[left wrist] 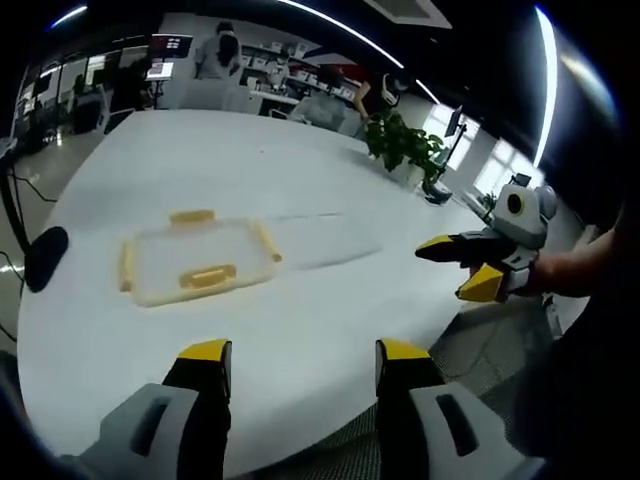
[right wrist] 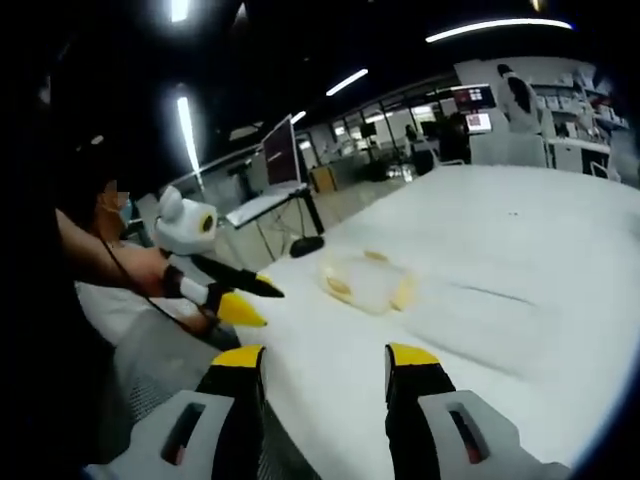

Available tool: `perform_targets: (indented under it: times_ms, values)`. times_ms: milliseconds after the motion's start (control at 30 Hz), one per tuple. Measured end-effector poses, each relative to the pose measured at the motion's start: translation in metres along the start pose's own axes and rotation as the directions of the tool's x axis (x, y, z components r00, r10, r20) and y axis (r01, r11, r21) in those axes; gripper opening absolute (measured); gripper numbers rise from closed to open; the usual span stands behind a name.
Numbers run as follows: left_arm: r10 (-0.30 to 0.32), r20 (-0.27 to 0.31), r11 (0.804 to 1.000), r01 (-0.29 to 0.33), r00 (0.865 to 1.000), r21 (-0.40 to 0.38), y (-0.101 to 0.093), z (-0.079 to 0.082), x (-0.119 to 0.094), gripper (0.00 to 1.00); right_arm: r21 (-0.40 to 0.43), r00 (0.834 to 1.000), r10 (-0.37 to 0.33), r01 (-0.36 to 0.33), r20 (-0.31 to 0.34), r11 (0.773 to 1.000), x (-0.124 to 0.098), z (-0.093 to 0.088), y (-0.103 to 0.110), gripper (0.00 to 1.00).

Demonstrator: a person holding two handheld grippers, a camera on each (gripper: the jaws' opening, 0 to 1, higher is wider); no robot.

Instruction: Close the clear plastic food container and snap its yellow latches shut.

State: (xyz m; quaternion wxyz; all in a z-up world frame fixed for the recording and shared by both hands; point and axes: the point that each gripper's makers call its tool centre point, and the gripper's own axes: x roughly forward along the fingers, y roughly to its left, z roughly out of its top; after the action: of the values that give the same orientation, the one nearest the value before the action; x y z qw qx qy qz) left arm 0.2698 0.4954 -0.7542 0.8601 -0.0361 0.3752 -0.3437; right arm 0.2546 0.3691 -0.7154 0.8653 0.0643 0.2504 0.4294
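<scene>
We see one clear box [left wrist: 198,262] with four yellow latches [left wrist: 208,277], lying flat on the white table [left wrist: 300,170] at our 11 o'clock. Both our grippers, left [left wrist: 303,362] and right [right wrist: 325,365], hang released, grasping nothing.

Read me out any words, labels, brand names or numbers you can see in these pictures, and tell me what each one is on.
None can be read.
The clear container and its yellow latches carry no visible lettering.
The lit wall screens in the background are too small and blurred to read.
</scene>
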Motion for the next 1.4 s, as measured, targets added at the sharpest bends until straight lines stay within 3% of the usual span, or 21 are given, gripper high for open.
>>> perform_targets:
  times_ms: [400, 733, 867, 1400]
  values:
    - [-0.065, -0.032, 0.996, 0.067, 0.997, 0.054, 0.015, 0.001, -0.015, 0.56, 0.018, 0.995, -0.097, 0.097, 0.017, 0.995, 0.016, 0.011, 0.002, 0.46]
    - [-0.082, -0.026, 0.992, 0.085, 0.996, 0.096, 0.04, 0.01, -0.021, 0.56, -0.014, 0.991, -0.13, 0.13, 0.0, 0.991, 0.034, 0.021, 0.009, 0.46]
    - [-0.104, -0.024, 0.991, 0.105, 0.994, 0.077, 0.047, 0.013, -0.021, 0.56, -0.017, 0.989, -0.147, 0.147, -0.007, 0.989, 0.044, 0.023, 0.006, 0.46]
    - [-0.147, -0.048, 0.981, 0.151, 0.988, 0.121, 0.076, 0.012, -0.022, 0.54, -0.012, 0.974, -0.225, 0.225, -0.018, 0.974, 0.069, 0.03, 0.005, 0.46]
